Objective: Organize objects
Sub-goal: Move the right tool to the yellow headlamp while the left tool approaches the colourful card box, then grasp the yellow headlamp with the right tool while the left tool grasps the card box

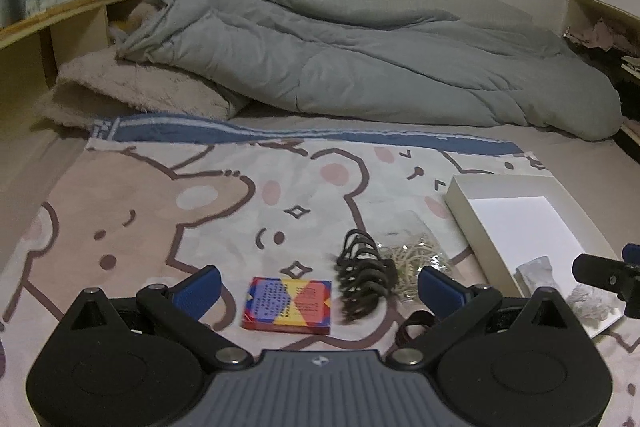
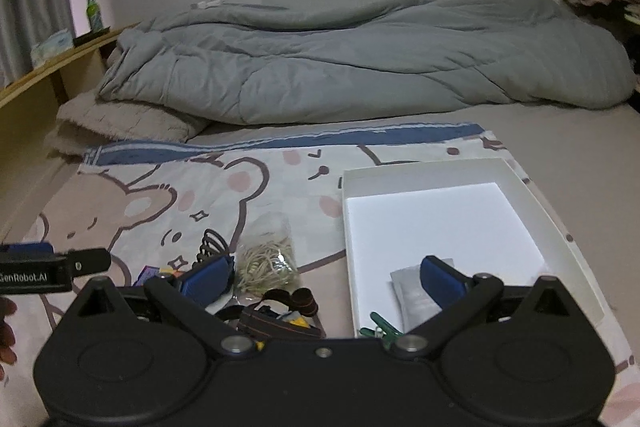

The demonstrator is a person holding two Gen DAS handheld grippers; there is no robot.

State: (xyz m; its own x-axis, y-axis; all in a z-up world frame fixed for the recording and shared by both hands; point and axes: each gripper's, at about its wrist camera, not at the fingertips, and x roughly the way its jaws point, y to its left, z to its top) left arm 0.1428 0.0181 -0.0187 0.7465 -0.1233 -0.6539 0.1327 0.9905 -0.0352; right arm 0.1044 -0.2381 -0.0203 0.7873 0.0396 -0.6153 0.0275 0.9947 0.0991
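Both tongs hang spread and empty, so this looks like the pause between picks: the left gripper (image 1: 318, 287) brackets the colourful card box (image 1: 287, 305) and dark hair claw (image 1: 362, 277), while the right gripper (image 2: 326, 279) straddles the near-left wall of the white tray (image 2: 516, 173). Next, I judge, the left tongs must drop and pinch the card box, then carry it rightward into the tray, which already holds a grey packet (image 2: 412, 291) and green clip (image 2: 382, 327). The only legible writing is "GenRobot.AI" on the left gripper's side; the box print is too small.

White box (image 2: 520, 183) open at blanket's right edge, foil packet (image 2: 412, 291) and green clip (image 2: 382, 327) inside. Card box (image 1: 287, 305), black hair claw (image 1: 360, 277), rubber-band bag (image 1: 412, 259) left of it.
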